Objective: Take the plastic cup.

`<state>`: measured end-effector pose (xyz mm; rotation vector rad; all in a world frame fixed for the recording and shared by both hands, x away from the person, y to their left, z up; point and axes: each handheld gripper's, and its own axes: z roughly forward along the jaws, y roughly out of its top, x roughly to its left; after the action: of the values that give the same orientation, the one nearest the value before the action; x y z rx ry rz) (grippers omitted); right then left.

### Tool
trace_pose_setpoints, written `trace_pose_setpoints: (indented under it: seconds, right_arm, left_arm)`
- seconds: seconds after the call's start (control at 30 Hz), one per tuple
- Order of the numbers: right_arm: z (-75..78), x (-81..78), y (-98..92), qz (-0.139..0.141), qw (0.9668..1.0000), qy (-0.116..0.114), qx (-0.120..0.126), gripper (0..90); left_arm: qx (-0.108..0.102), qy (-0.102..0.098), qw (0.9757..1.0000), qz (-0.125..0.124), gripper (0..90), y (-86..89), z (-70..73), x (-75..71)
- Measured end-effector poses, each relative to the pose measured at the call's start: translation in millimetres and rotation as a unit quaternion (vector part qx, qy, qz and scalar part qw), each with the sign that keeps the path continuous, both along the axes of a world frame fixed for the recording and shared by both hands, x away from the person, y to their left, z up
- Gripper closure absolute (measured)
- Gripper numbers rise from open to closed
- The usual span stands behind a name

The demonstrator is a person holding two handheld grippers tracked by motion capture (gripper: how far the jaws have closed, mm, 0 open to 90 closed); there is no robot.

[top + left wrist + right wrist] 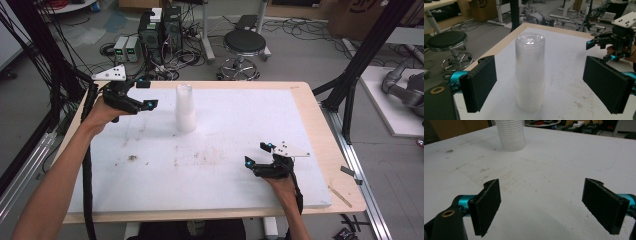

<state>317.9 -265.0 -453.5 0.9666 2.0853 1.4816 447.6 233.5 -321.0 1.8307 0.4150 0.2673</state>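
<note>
A tall stack of clear plastic cups [185,107] stands upside down on the white board [225,170], toward its far left. My left gripper [148,94] hovers just left of the stack, open and pointing at it. In the left gripper view the cup stack [530,72] stands between and a little beyond the two spread jaws of the left gripper [539,75], touching neither. My right gripper [256,154] rests low near the board's front right, open and empty. Its own view has the right gripper [541,195] over bare board, with the cup stack [511,135] far ahead.
The white board lies on a wooden table [320,145] with a bare wood strip along the right and far edges. A black stool [244,45] and computer boxes [160,32] with cables sit on the floor beyond. The right gripper [614,42] shows far off in the left gripper view.
</note>
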Motion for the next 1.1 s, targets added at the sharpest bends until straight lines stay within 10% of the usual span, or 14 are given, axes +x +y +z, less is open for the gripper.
trace_pose_setpoints:
  seconds: [0.53,1.1]
  right_arm:
    - [0.0,0.0,-0.4,0.002,1.0000,0.001,0.001,15.3]
    - [-0.1,0.3,-0.2,0.003,1.0000,0.004,0.003,15.3]
  left_arm:
    - [0.037,0.007,0.9987,-0.035,11.8,-28.3,14.0,33.6]
    - [0.117,0.031,0.9913,-0.053,11.9,-70.7,-3.8,53.9]
